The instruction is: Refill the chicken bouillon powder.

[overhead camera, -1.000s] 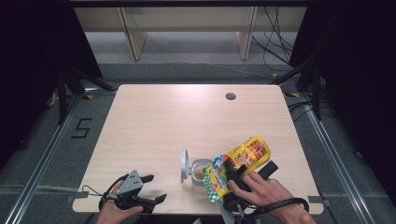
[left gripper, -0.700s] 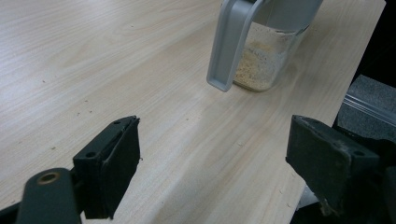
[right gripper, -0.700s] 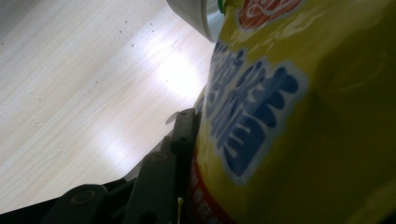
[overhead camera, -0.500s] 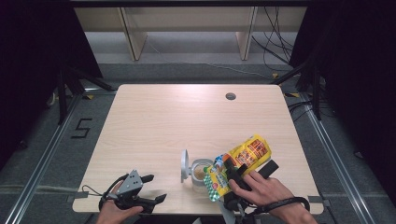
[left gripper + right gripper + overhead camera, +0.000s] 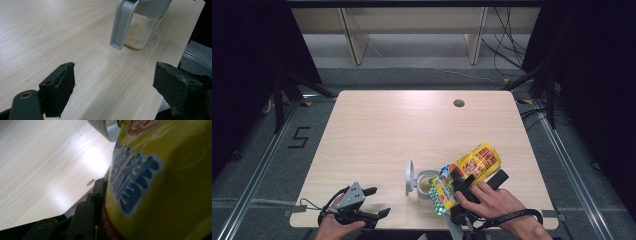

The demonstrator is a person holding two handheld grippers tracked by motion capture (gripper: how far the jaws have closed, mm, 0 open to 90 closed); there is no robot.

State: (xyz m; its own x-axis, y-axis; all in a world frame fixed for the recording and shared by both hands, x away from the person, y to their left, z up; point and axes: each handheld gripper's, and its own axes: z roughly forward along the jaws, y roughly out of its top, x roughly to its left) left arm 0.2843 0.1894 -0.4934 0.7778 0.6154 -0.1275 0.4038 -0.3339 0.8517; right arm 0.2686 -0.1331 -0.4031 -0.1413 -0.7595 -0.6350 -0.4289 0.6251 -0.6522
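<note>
While tilted, right gripper (image 5: pixel 464 187) clamps bag (image 5: pixel 472 167) (yellow)

Landmark: the table (image 5: pixel 377 130).
Left gripper (image 5: pixel 374 202): held low at the table's near left corner, jaws spread wide with nothing between them.
Left hand (image 5: pixel 334 229): wrapped around the grip at the near edge.
Right gripper (image 5: pixel 457 192): held at the near right edge, jaws clamped on a yellow bag (image 5: pixel 474 162).
Right hand (image 5: pixel 492 202): laid over its gripper.

Lab: railed test table (image 5: pixel 377 125), cables (image 5: pixel 507 50)

Grey floor (image 5: pixel 272 150) (dark surroundings), wooden shelving (image 5: pixel 412 30)
</note>
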